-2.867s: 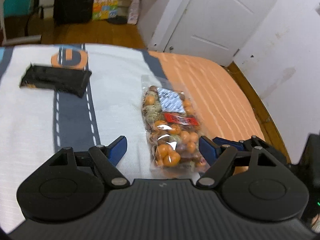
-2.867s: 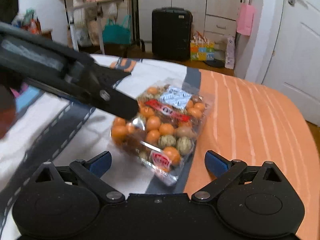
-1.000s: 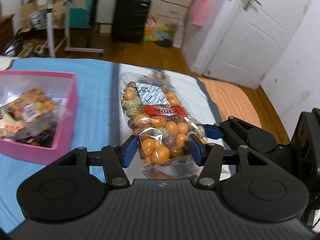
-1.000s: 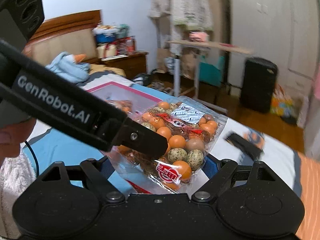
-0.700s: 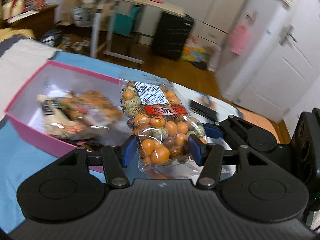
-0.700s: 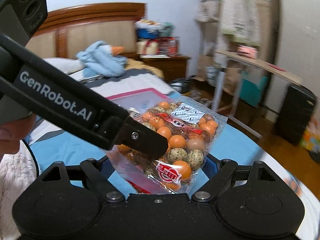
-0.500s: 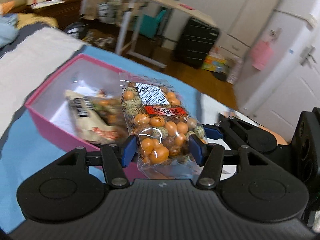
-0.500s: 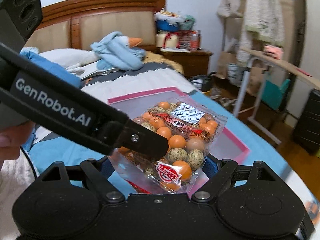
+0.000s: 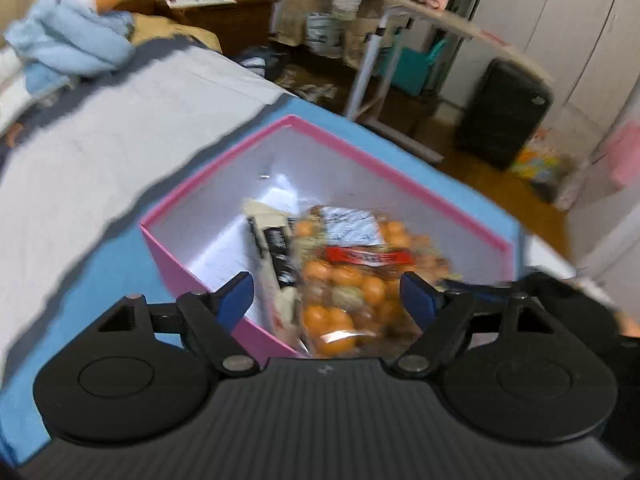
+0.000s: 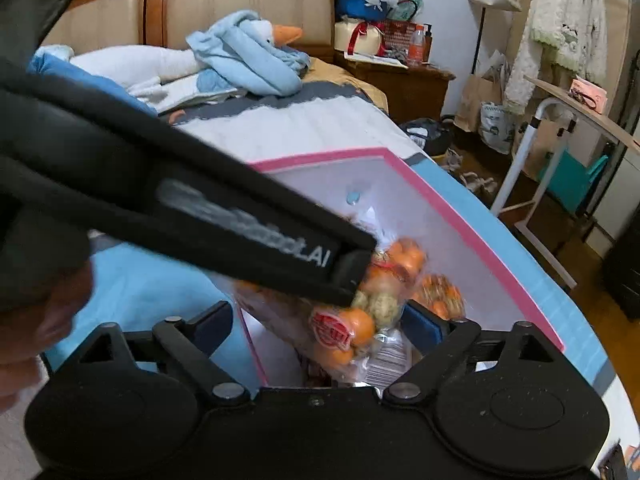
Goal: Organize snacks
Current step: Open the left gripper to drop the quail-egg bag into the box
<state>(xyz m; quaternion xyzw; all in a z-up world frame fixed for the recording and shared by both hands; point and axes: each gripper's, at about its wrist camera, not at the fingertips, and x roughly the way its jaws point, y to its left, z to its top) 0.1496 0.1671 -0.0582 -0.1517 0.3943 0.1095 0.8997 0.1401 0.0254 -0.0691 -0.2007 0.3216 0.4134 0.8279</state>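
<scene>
snack bag (image 9: 352, 276), clear crinkly plastic packed with round orange and speckled balls and a red label, lies inside our pink box (image 9: 404, 184), leaning against a paler flat packet (image 9: 276, 256) already there. the box is square-cornered card, pink outside and smooth white within, on a blue sheet (image 9: 120, 264) over the bed. our left gripper (image 9: 326, 294) has just been spreading its jaws; its 2 blue pads (image 9: 236, 292) stand clear of the bag on either side. our right gripper (image 10: 316, 320) has just been widening too, and its pads do not press the bag (image 10: 360, 308), which sits between them. the left gripper's black arm crosses the right view.
</scene>
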